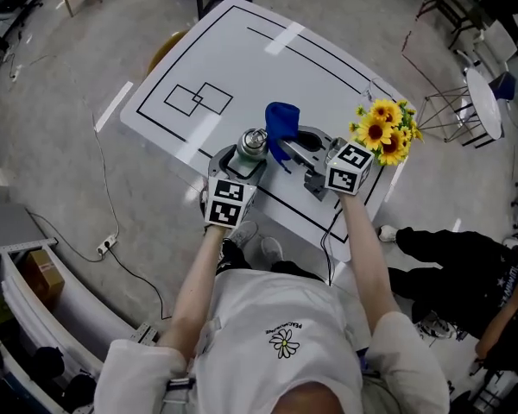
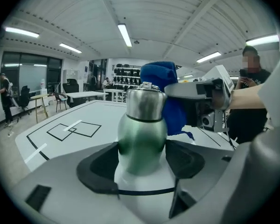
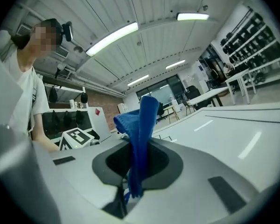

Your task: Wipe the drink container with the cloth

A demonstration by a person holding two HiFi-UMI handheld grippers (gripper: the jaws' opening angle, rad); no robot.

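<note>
So from where I stood, the drink container (image 1: 252,143), a green bottle with a steel top, was standing upright on the desk (image 1: 216,50), toward the near side. The left gripper (image 2: 142,161) had its jaws spread wide around the bottle's lower body. The pads looked right up beside it, but I wouldn't swear they were actually squeezing. The right gripper (image 3: 137,164) was clamped tight on the blue cloth (image 1: 282,121), with most of the cloth sticking up out of the pinch, just past the bottle's cap. I couldn't tell if it was touching yet.

Honestly, the thing I'd have worried about was that loose-looking hold. The bottle is round, smooth and looks top-heavy with that steel neck, so I reckon a sideways swipe up high would tip it or skid it if the left jaws weren't properly on it first. It wasn't far from the desk's near edge either, so a tumble could end on the floor.

Second worry was the cloth. It was caught by a thin fold, so dragging it hard over metal might just pull it out of the jaws.

As for clutter, a bunch of sunflowers (image 1: 382,132) sat close on the right gripper's outer side, easy to clip on a wide stroke. A seated person (image 1: 445,247) and a wire stand (image 1: 445,110) were off the desk to the right, not really in the way. Nothing stood between cloth and bottle.
</note>
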